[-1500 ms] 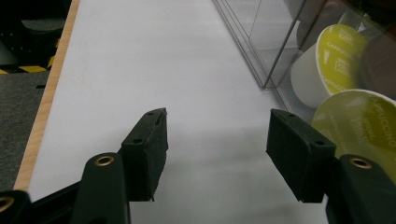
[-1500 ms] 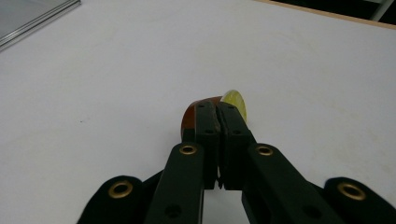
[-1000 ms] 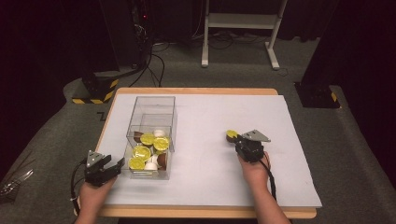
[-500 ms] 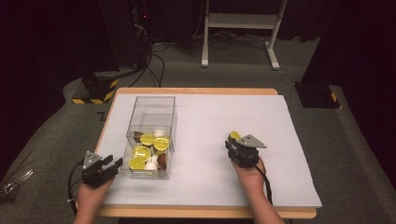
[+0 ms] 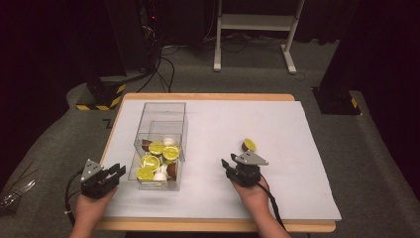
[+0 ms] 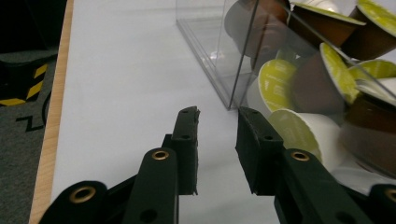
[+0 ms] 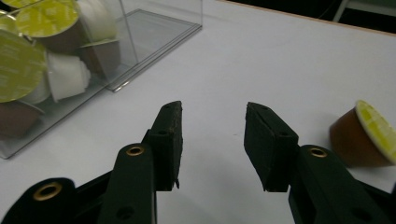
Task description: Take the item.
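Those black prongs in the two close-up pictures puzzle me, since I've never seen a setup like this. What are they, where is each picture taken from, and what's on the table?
A person sits at a table covered in white, with a two-jaw grasping tool in each hand. The high view looks down from above: the left tool is beside a clear plastic box, the right tool farther right. The other two pictures come from cameras riding on the tools, so the prongs are each tool's own jaws. Both stand open and hold nothing. The box holds coffee capsules, brown and white with yellow-green lids. One loose capsule lies on the table beyond the right tool.
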`<state>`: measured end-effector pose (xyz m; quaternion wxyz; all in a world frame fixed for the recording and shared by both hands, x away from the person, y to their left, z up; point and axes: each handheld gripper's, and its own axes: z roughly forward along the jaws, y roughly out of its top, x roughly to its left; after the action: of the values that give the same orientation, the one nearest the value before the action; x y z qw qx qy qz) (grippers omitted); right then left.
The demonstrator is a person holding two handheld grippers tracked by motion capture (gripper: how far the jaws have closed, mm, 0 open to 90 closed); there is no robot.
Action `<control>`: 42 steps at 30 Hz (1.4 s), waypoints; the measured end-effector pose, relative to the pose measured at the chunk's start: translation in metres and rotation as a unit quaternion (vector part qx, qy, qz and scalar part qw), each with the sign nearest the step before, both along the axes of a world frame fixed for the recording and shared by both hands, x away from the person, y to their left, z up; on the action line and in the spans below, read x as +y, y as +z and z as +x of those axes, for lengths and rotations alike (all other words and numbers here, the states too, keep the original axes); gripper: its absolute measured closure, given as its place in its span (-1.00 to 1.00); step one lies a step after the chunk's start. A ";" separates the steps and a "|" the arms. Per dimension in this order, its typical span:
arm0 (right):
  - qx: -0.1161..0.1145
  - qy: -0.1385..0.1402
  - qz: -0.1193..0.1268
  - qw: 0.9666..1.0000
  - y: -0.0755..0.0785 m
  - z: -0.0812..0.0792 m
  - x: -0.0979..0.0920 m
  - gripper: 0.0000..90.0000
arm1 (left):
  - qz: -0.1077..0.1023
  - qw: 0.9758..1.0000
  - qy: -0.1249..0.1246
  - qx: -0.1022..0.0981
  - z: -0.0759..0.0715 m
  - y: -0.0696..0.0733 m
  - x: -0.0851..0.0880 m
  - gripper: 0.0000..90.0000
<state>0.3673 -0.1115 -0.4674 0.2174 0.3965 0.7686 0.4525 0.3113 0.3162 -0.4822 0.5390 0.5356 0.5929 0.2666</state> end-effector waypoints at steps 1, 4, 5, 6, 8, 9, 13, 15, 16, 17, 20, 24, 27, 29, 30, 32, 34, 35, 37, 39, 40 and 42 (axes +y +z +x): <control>0.002 0.003 0.001 1.000 0.000 -0.001 0.003 0.25 | 0.010 1.000 -0.004 -0.002 -0.003 0.000 0.001 0.54; 0.009 0.017 0.004 1.000 -0.001 -0.007 0.013 0.25 | 0.011 1.000 -0.004 -0.014 -0.012 0.001 0.002 0.53; 0.010 0.021 0.005 1.000 -0.002 -0.009 0.016 0.25 | 0.010 1.000 -0.005 -0.017 -0.015 0.001 0.003 0.51; 0.008 0.018 0.004 1.000 -0.002 -0.012 0.019 0.21 | -0.001 1.000 0.000 -0.020 -0.018 0.000 0.003 0.48; -0.006 0.017 -0.004 1.000 -0.003 -0.018 0.026 0.20 | -0.007 1.000 0.002 -0.020 -0.025 -0.001 0.004 0.45; -0.008 0.021 -0.005 1.000 -0.003 -0.020 0.030 0.20 | -0.003 1.000 0.000 -0.020 -0.028 -0.002 0.004 0.43; -0.004 0.038 -0.006 0.999 -0.004 -0.027 0.042 0.18 | -0.009 1.000 -0.006 -0.022 -0.040 -0.006 0.005 0.33; 0.003 0.047 -0.004 0.999 -0.005 -0.030 0.048 0.17 | -0.017 1.000 -0.007 -0.021 -0.045 -0.008 0.005 0.29; 0.005 0.053 -0.003 0.999 -0.006 -0.031 0.050 0.16 | -0.015 1.000 -0.010 -0.020 -0.047 -0.008 0.005 0.27; 0.006 0.058 -0.002 0.998 -0.007 -0.032 0.053 0.13 | -0.010 1.000 -0.014 -0.019 -0.049 -0.008 0.006 0.24; 0.012 0.069 0.001 0.998 -0.008 -0.036 0.060 0.09 | -0.025 0.999 -0.023 -0.019 -0.053 -0.008 0.004 0.18; 0.020 0.085 0.002 0.996 -0.012 -0.040 0.072 0.04 | -0.023 0.999 -0.030 -0.023 -0.053 -0.007 -0.005 0.10; 0.024 0.097 0.001 0.995 -0.013 -0.043 0.079 0.00 | -0.019 0.999 -0.039 -0.020 -0.054 -0.008 -0.010 0.07; 0.027 0.105 -0.001 0.994 -0.015 -0.046 0.085 -0.03 | -0.035 0.998 -0.042 -0.027 -0.052 -0.009 -0.014 0.07; 0.029 0.109 -0.002 0.994 -0.015 -0.047 0.087 -0.05 | -0.038 0.998 -0.041 -0.028 -0.052 -0.010 -0.016 0.07; 0.029 0.115 -0.004 0.993 -0.016 -0.048 0.091 -0.08 | -0.043 0.998 -0.040 -0.031 -0.050 -0.010 -0.020 0.07; 0.032 0.119 -0.004 0.992 -0.018 -0.050 0.095 -0.11 | -0.044 0.998 -0.041 -0.035 -0.049 -0.010 -0.024 0.07; 0.033 0.121 -0.004 0.992 -0.019 -0.050 0.097 -0.13 | -0.044 0.998 -0.038 -0.036 -0.049 -0.010 -0.025 0.07; 0.034 0.123 -0.005 0.992 -0.020 -0.050 0.100 -0.15 | -0.046 0.998 -0.035 -0.034 -0.048 -0.011 -0.028 0.07; 0.036 0.125 -0.005 0.991 -0.020 -0.051 0.102 -0.17 | -0.059 0.997 -0.022 -0.037 -0.047 -0.011 -0.033 0.07; 0.033 0.128 -0.005 0.991 -0.020 -0.051 0.103 -0.17 | -0.059 0.997 -0.021 -0.040 -0.047 -0.011 -0.035 0.07; 0.033 0.130 -0.004 0.991 -0.020 -0.052 0.106 -0.17 | -0.063 0.997 -0.020 -0.040 -0.047 -0.011 -0.037 0.08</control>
<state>0.3154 -0.0056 -0.4875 0.1332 0.3066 0.8224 0.4604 0.2643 0.2790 -0.4930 0.5999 0.5013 0.5759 0.2389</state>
